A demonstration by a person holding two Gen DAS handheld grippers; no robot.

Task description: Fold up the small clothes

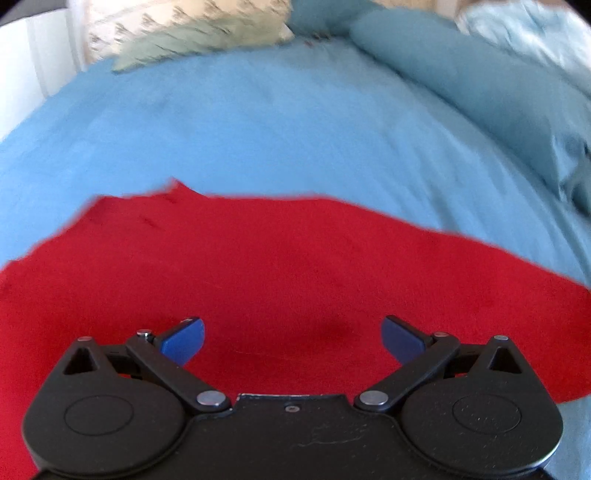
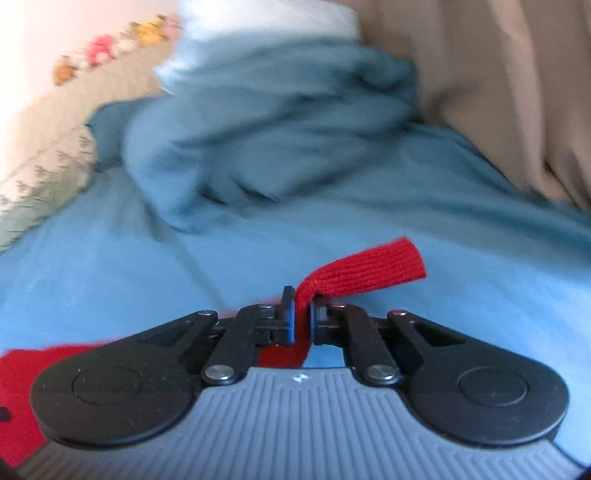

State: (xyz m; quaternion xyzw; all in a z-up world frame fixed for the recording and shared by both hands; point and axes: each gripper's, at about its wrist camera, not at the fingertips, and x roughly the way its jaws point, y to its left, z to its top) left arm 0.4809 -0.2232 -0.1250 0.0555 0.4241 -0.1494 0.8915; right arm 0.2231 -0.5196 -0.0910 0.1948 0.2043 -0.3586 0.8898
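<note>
The left gripper (image 1: 292, 338) has its two fingers spread wide apart, and nothing is between the blue pads (image 1: 183, 340). It hangs over a red garment (image 1: 280, 266), which lies flat on a blue bed sheet (image 1: 258, 129) and fills the lower half of the left wrist view. The cloth is one plain, bright red with a soft, slightly fuzzy surface; its far edge is uneven, with a small raised corner at the upper left. Beyond it a patterned pillow (image 1: 184, 33) and a bunched light blue blanket (image 1: 480, 85) rest at the far end of the bed.

In the right wrist view, the right gripper (image 2: 303, 321) is pressed together on a narrow strip of the red garment (image 2: 365, 269). This strip has a ribbed knit texture and sticks out past the fingertips, bent toward the right, above the blue bed sheet (image 2: 147, 258). More red cloth shows at the lower left, under the gripper body. A heap of blue blanket (image 2: 266, 129) lies farther away, with a beige curtain (image 2: 498, 85) at the right. No container appears in either view.
</note>
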